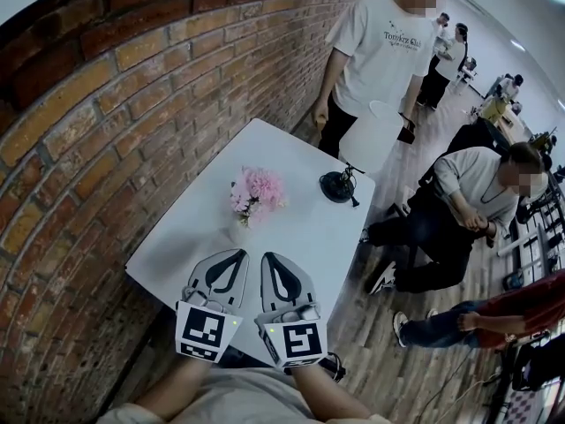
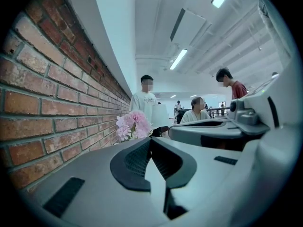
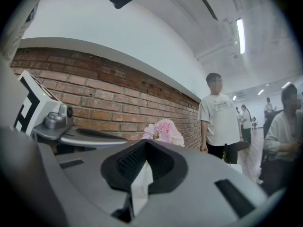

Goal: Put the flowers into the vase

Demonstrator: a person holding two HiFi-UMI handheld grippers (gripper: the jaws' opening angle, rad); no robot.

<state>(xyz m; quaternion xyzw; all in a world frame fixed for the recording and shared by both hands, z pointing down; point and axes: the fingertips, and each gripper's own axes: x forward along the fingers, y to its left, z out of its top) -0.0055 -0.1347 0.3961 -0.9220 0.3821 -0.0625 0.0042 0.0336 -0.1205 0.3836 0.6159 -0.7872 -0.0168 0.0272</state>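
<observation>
A bunch of pink flowers (image 1: 257,192) stands upright near the middle of the white table (image 1: 309,237), in a pale vase (image 1: 239,229) that hardly shows against the tabletop. My left gripper (image 1: 242,253) and my right gripper (image 1: 265,256) lie side by side at the table's near edge, both pointing at the flowers and well short of them. Both are shut with nothing between their jaws. The flowers (image 2: 132,125) show beyond the closed tips of the left gripper (image 2: 150,139) in the left gripper view. They also rise as pink flowers (image 3: 164,130) past the right gripper (image 3: 146,141).
A brick wall (image 1: 106,131) runs along the table's left side. A small black device (image 1: 338,186) sits at the table's far right. A person in a white T-shirt (image 1: 381,47) stands beyond the table, and other people (image 1: 468,193) sit on the floor to the right.
</observation>
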